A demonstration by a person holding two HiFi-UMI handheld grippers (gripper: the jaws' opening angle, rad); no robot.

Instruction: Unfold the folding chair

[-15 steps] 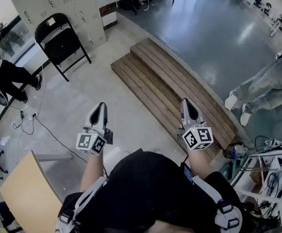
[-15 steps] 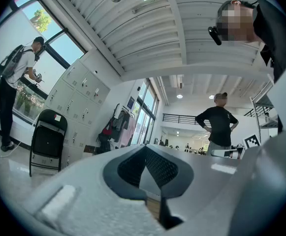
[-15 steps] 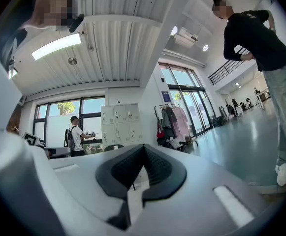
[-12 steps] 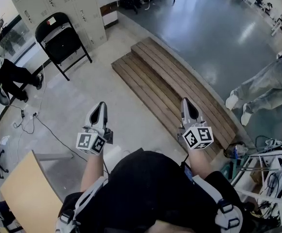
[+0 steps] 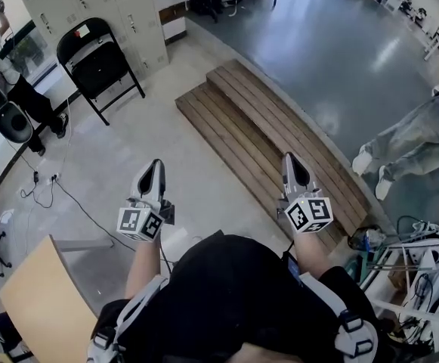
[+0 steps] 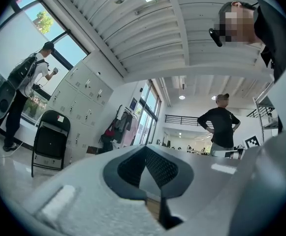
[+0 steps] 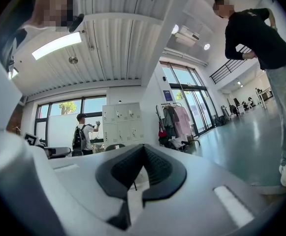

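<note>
In the head view, the person's left gripper point(image 5: 156, 166) and right gripper point(image 5: 291, 161) are being held out level in front of the body, both with jaws fully closed and carrying nothing. The black metal folding chair point(image 5: 97, 66) is standing folded against the grey metal lockers point(image 5: 113, 13) at the far left, well apart from both tools, with bare floor and a loose black cable point(image 5: 75, 203) between. The slatted wooden steps point(image 5: 264, 134) are lying ahead of the right gripper. In the left gripper view, the closed jaws are meeting at their tips and the chair point(image 6: 50, 141) is showing upright at the left, seat flat against the back. In the right gripper view, the jaws are likewise pressed together on nothing; the chair is mostly hidden behind them. The step in hand appears to be the approach: walk up clear of the cable, open both jaws before contact, grip the backrest frame with one and the seat's front edge with the other, then swing the seat down slowly.
</note>
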